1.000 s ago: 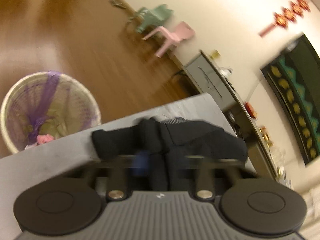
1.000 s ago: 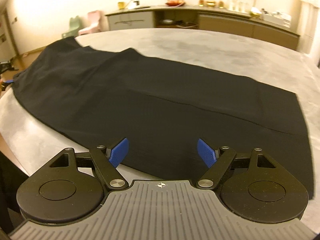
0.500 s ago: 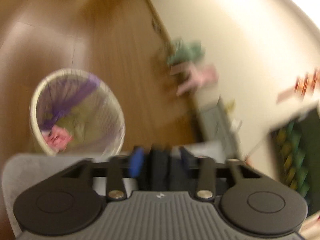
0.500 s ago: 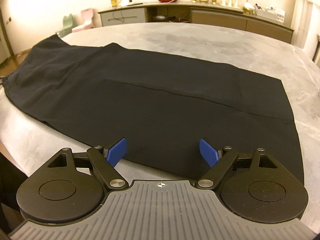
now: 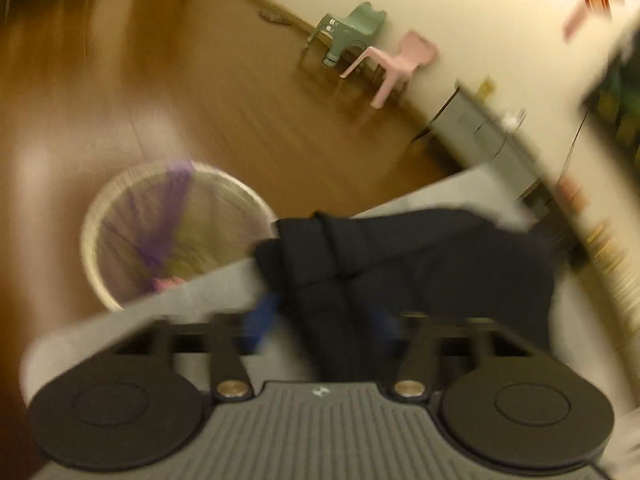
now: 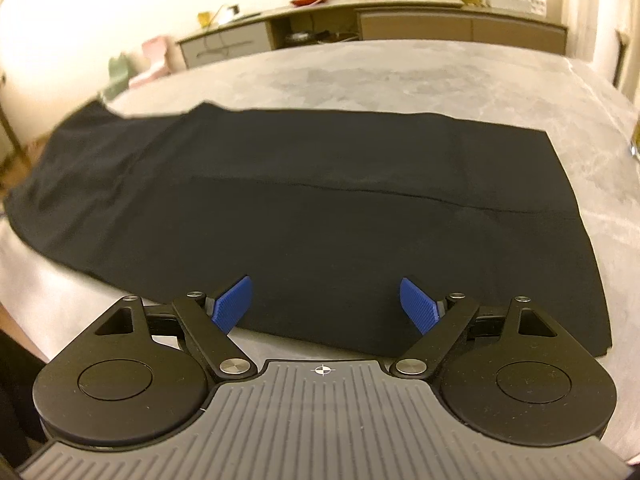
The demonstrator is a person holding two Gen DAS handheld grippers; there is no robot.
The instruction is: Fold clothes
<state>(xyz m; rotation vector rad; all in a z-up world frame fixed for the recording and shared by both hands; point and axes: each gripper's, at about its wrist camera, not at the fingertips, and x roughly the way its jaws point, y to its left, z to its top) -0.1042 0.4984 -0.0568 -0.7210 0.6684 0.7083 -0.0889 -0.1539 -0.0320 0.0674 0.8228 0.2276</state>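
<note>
A: Where is the black garment (image 6: 304, 216) now?

B: It lies spread on the grey table (image 6: 400, 76), long side from left to right. Its left end hangs near the table edge, and its right end lies flat with a straight hem.

A: And the grippers?

B: The right gripper (image 6: 326, 304) is released, with its blue fingers (image 6: 234, 302) wide apart, just over the near edge of the cloth and holding nothing. The left gripper (image 5: 320, 320) has a bunched fold of the garment between its fingers; I judge it is clenched on the cloth, though this picture is blurred.

A: How to do this step well?

B: I think the left end should go over toward the right end, kept low and taut, so that the edges meet. The right gripper could press the near edge, so the cloth does not slide.

A: What does each view add?

B: Only the right view shows the whole flat garment and the cabinet (image 6: 400, 24) along the far wall. Only the left view shows the bunched corner, the basket (image 5: 176, 236) on the wooden floor (image 5: 200, 92) beyond the table, and the green chair (image 5: 352, 28) and pink chair (image 5: 400, 60) by the wall.
</note>
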